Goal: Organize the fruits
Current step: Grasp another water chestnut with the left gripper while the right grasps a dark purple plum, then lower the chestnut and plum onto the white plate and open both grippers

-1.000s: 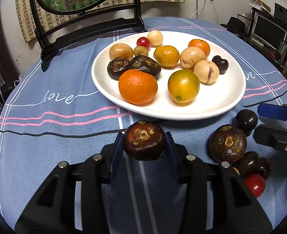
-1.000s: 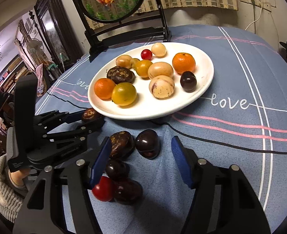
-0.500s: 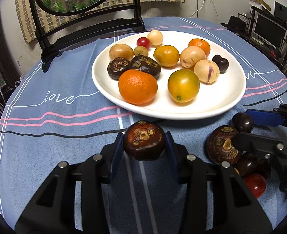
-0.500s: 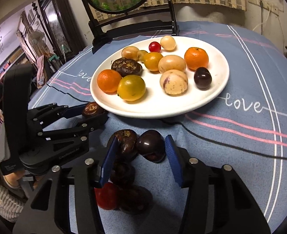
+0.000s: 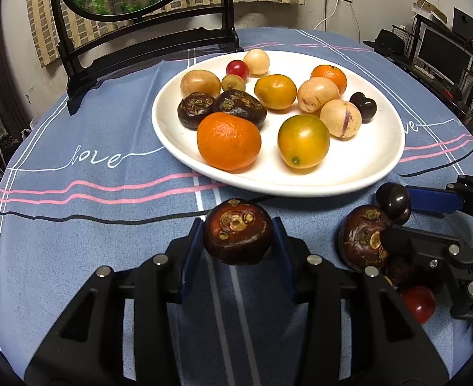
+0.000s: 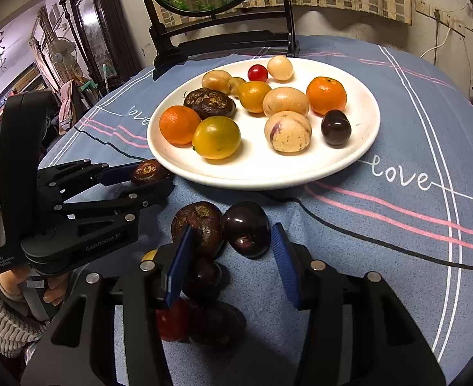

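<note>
A white plate (image 5: 358,173) holds several fruits: oranges, yellow-green citrus, pale melons, dark water chestnuts, a cherry tomato. My left gripper (image 5: 238,241) is shut on a dark water chestnut (image 5: 238,236), held just before the plate's near rim; it also shows in the right wrist view (image 6: 148,171). My right gripper (image 6: 231,251) is open around a glossy dark chestnut (image 6: 246,228) on the cloth, its left finger (image 6: 180,262) between that and a rough water chestnut (image 6: 199,225). More dark fruits and a red tomato (image 6: 172,320) lie under it.
The plate (image 6: 268,177) sits on a blue tablecloth (image 5: 92,225) with pink stripes and "love" lettering. A black stand with a round painted screen (image 5: 130,32) stands behind the plate. Shelves and monitors stand at the far right.
My right gripper has moved forward and narrowed around the glossy dark chestnut. My left gripper holds still with the water chestnut.
</note>
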The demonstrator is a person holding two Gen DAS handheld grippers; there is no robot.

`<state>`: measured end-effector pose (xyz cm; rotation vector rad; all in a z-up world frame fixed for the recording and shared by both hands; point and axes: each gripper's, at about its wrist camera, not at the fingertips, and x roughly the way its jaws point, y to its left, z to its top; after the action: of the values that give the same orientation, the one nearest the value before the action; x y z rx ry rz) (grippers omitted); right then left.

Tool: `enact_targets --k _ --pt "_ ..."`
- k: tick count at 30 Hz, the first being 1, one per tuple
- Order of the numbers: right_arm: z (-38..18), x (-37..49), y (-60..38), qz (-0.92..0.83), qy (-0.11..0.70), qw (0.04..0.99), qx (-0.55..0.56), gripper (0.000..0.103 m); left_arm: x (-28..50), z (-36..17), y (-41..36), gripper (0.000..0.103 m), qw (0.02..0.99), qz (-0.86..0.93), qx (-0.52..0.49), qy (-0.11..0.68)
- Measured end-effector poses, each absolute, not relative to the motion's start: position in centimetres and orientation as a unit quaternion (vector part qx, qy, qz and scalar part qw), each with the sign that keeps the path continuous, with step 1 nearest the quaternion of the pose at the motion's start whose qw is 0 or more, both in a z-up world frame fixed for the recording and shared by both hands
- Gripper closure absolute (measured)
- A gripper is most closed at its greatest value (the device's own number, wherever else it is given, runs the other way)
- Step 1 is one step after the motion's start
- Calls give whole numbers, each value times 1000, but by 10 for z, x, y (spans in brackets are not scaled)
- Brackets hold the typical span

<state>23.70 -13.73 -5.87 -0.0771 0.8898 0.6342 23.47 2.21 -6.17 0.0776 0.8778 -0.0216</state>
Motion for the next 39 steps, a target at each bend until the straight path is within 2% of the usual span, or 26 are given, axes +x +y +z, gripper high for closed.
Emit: enact_targets --k 5,7,10,13,16,23,39 --pt "-59 239 -137 304 422 854 -32 57 235 -62 23 60 904 -11 36 425" --pt "-59 244 -145 316 437 842 -3 69 235 -62 23 60 904 -12 34 425" --pt "-65 254 -157 325 459 826 39 74 235 -62 23 60 904 -12 33 426" --pt "-70 263 -162 325 471 817 70 73 235 -62 22 59 904 -11 36 426" --pt "-64 259 -148 310 455 834 34 73 235 -62 22 59 904 -11 36 426" --pt "-66 265 -138 309 456 834 26 71 235 -62 22 59 904 -12 34 427" --pt "-59 253 -157 323 448 832 58 71 234 -59 39 61 907 -4 -4 420"
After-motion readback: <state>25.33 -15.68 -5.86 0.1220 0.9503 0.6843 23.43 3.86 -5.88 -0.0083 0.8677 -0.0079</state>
